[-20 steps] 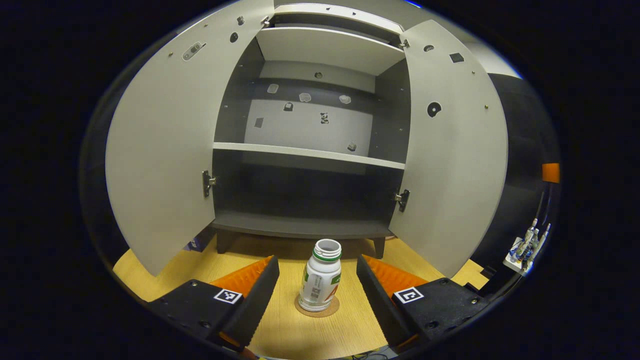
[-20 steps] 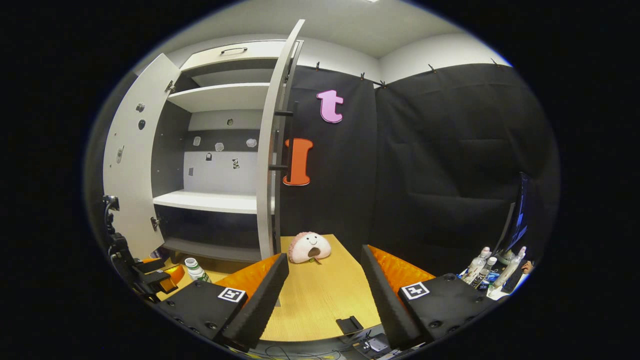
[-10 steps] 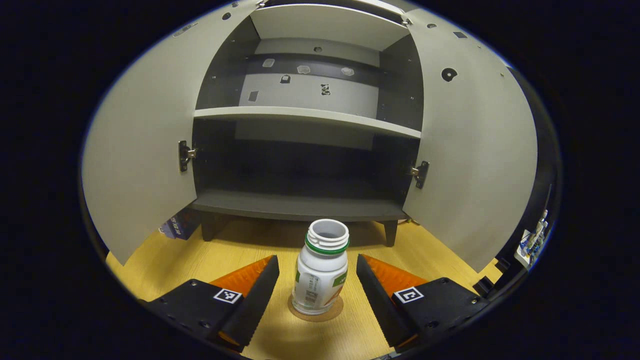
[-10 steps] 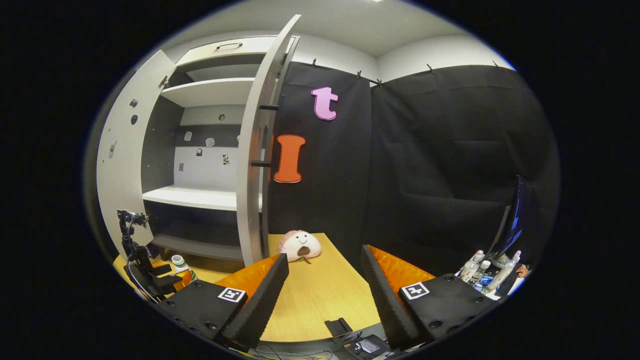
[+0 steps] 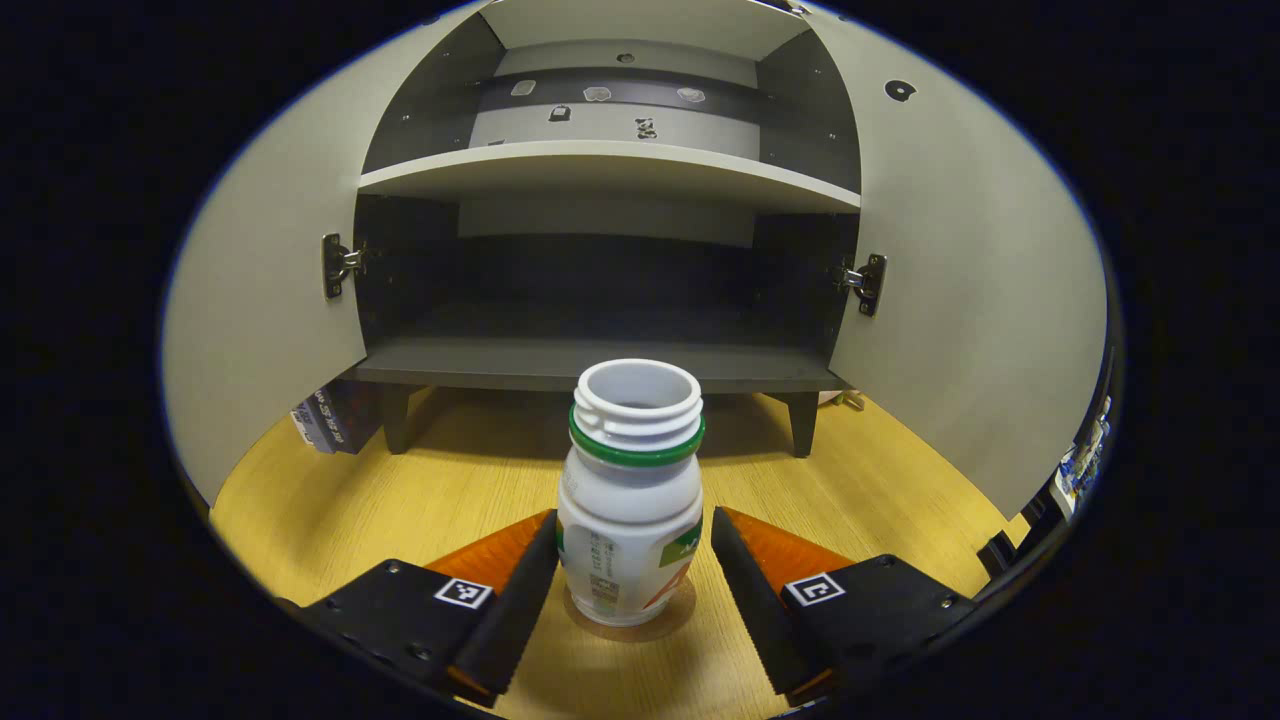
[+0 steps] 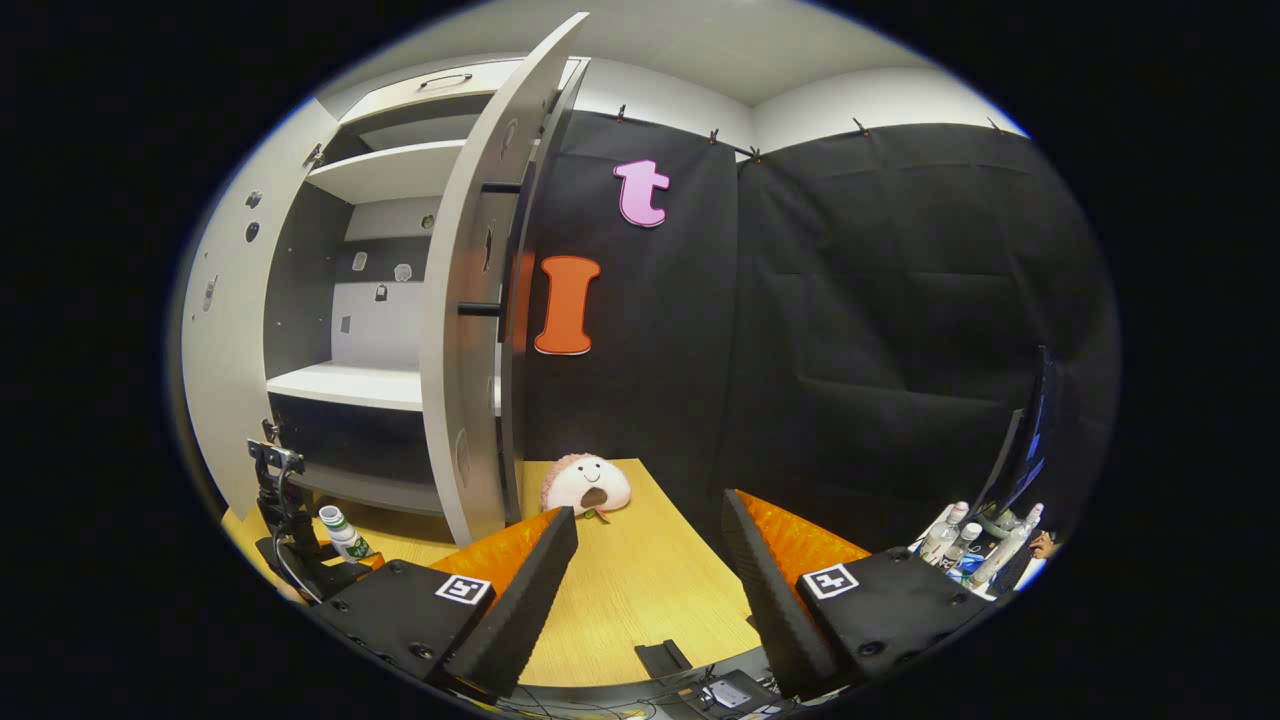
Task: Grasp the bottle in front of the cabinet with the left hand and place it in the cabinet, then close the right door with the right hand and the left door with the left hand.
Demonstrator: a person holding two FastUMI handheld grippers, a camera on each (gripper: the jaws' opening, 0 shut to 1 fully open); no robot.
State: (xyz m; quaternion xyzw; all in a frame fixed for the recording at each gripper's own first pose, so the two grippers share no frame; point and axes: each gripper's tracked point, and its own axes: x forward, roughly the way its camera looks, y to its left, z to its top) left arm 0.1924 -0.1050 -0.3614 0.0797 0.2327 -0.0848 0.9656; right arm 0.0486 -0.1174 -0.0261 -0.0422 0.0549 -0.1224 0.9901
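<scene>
We have the left gripper (image 5: 632,560) spread wide around the bottle (image 5: 630,520), low centre of the left gripper view; neither finger visibly presses it yet. The bottle stands upright on the tabletop (image 5: 450,480) before the open cabinet (image 5: 600,362). We should clamp on the body below the green ring, evenly, to avoid tipping. The right gripper (image 6: 645,560) hangs released, holding nothing.

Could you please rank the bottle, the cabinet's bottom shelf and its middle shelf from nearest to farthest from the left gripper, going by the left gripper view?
1. bottle, upright between the left gripper fingers.
2. bottom shelf, low, straight behind the bottle.
3. middle shelf, higher up and farthest.
</scene>
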